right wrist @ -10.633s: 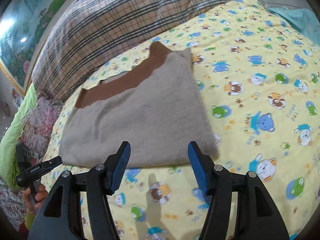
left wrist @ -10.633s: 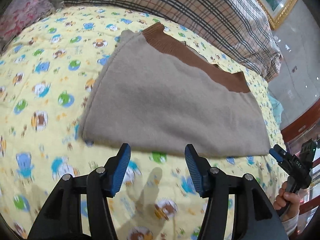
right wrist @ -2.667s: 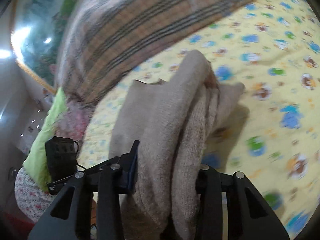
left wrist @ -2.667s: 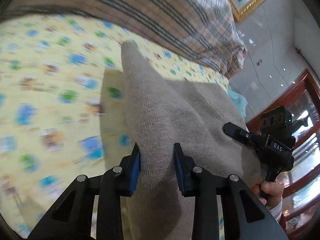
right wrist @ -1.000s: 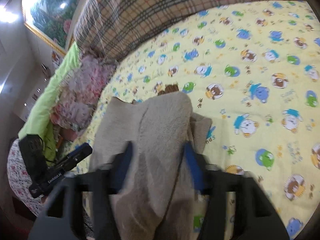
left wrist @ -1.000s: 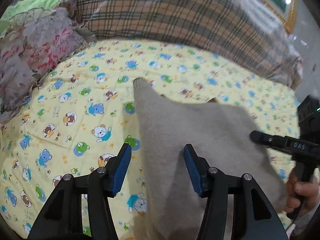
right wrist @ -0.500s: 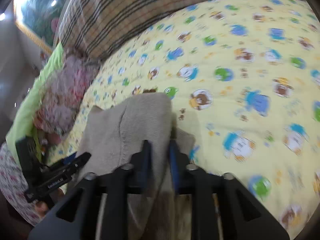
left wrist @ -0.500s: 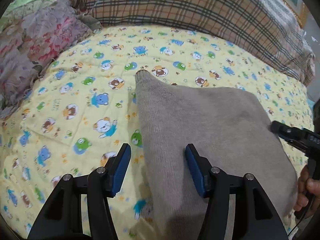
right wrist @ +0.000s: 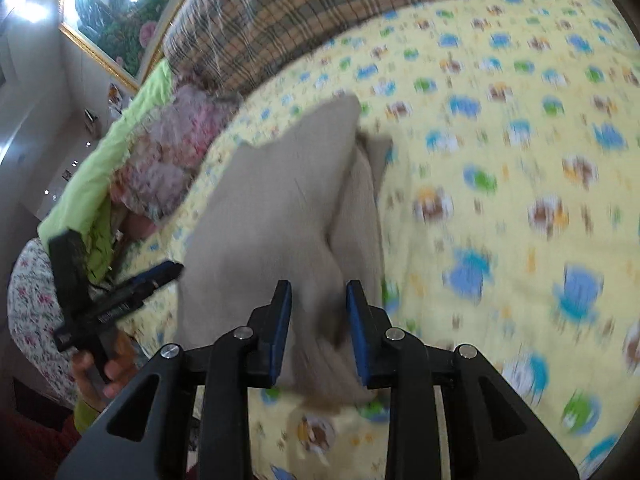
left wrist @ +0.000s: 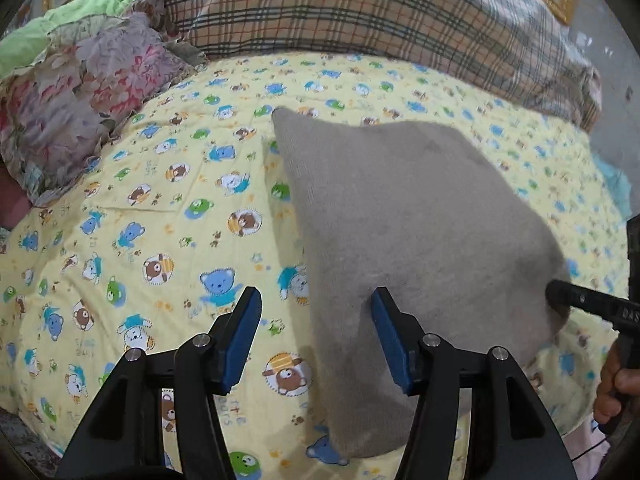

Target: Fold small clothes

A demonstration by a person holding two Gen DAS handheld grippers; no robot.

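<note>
Garment (left wrist: 408, 216): taupe knit, folded over on bedspread (left wrist: 132, 216).
Left gripper (left wrist: 316, 336): spread wide, empty.
Right gripper (right wrist: 318, 330): narrowed around fabric edge (blurred).
Remaining: release, likely smoothing.

Right gripper (right wrist: 318, 320), jaws partly closed around a fold of the sweater (right wrist: 280, 208), which lies folded on the quilt (right wrist: 500, 160). Left gripper (right wrist: 120, 304) sits at the sweater's left edge; plaid blanket (right wrist: 320, 12) beyond it.
</note>
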